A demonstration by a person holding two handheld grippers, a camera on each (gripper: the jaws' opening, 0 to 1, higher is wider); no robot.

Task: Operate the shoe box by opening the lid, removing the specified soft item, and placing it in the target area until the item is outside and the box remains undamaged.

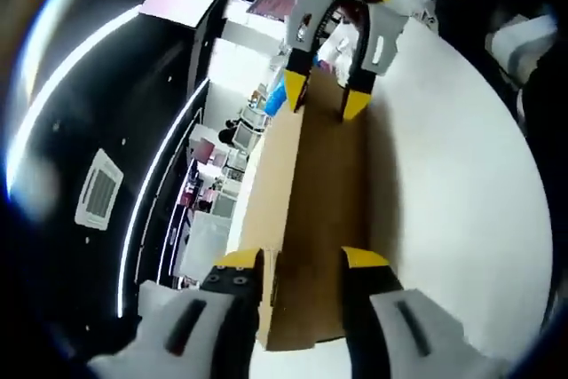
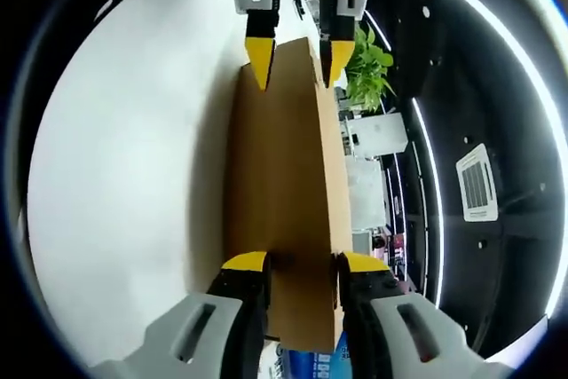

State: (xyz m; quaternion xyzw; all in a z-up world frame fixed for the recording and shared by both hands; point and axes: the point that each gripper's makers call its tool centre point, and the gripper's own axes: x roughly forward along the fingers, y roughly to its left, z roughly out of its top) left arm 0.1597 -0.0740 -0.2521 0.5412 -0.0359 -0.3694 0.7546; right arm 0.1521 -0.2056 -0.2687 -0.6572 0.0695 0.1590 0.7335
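Note:
A brown cardboard shoe box [image 1: 306,193] lies lengthwise between my two grippers, over the white table [image 1: 461,201]. Its lid looks down and nothing of the inside shows. My left gripper [image 1: 300,259] has its yellow-tipped fingers pressed on both sides of the box's near end. At the far end my right gripper [image 1: 326,97] clasps the box the same way. In the right gripper view the shoe box [image 2: 284,166] runs from my right gripper [image 2: 302,262] up to the left gripper [image 2: 297,58]. Both views are rolled on their side.
The white table [image 2: 124,157] spreads wide on one side of the box. A green plant [image 2: 368,64] and white furniture stand beyond the table edge. A dark ceiling with light strips and a vent [image 2: 477,182] fills the other side. Something blue [image 2: 311,366] shows under the box end.

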